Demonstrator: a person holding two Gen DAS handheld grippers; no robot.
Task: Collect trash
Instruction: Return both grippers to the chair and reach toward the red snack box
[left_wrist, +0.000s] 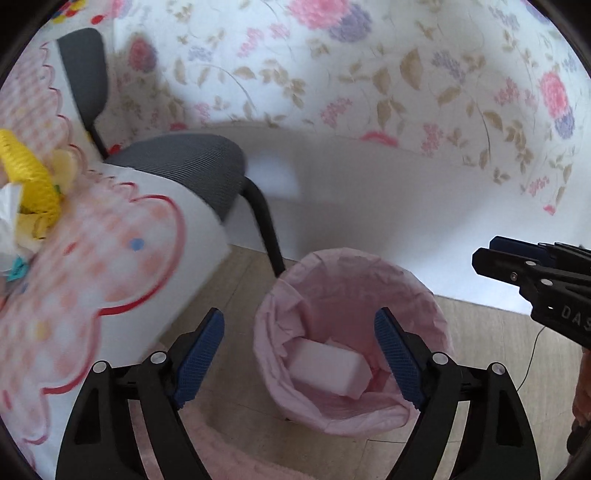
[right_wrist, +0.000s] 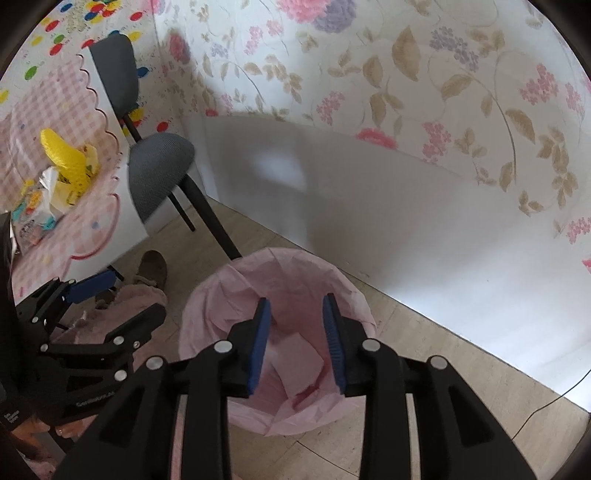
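I have both grippers angled down over the bin (left_wrist: 351, 332), the one lined with a pink bag. My left gripper (left_wrist: 299, 362) has its jaws spread wide, nothing between the pads, and the bin's mouth sits right in the gap ahead of them. Down inside, just beyond the jaw tips, lies a white rectangular block (left_wrist: 327, 373), resting tilted on the bottom of the liner (it looks like a sponge or a small box, I cannot tell which). My right gripper (right_wrist: 297, 343) has its jaws partly apart, pinching nothing, and through that gap I see the same white piece in the bin below. To the left of the left jaws, the table (left_wrist: 92, 295) with the pink checked cloth carries a heap of yellow wrappers (right_wrist: 68, 166) and other litter. A grey chair (left_wrist: 192, 166) stands beyond the left jaw, near the bin.
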